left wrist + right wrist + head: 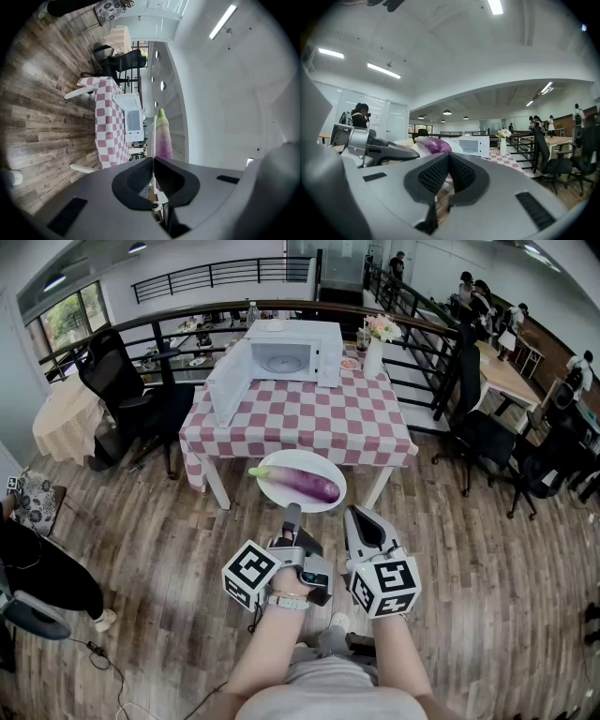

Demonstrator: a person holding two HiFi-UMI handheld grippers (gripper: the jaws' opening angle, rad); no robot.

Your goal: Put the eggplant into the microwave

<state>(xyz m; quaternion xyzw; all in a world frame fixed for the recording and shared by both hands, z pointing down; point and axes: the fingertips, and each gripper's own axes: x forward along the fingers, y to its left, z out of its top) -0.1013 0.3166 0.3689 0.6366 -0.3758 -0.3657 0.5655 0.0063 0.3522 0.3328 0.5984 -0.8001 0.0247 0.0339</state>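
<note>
1. Jaws of the left gripper (153,160) were clamped on the rim of a white plate (153,133), whose thin edge ran straight out from between the pads. The gripper pointed level.
2. The right gripper (449,156) had its jaws together with nothing between them. It was held just beside the left one and took no part in the carry.
3. The eggplant (302,484) lay lengthwise on that plate, purple body and green stem both on the dish. Neither gripper touched it.
4. The plate appeared to be held in the air over the wooden floor (141,549), near the front edge of the checked table (309,418) but short of it.
5. The microwave (291,352) stood at the far side of the table, well apart from the plate. Its door (228,381) swung open to the left and the turntable inside looked bare.
6. Judged from this, the pick-up and the door were done. The approach across the table and the placing of the eggplant inside the cavity were not yet done, so the task looked roughly half finished. Whether the plate should go in too could not be told.
</note>
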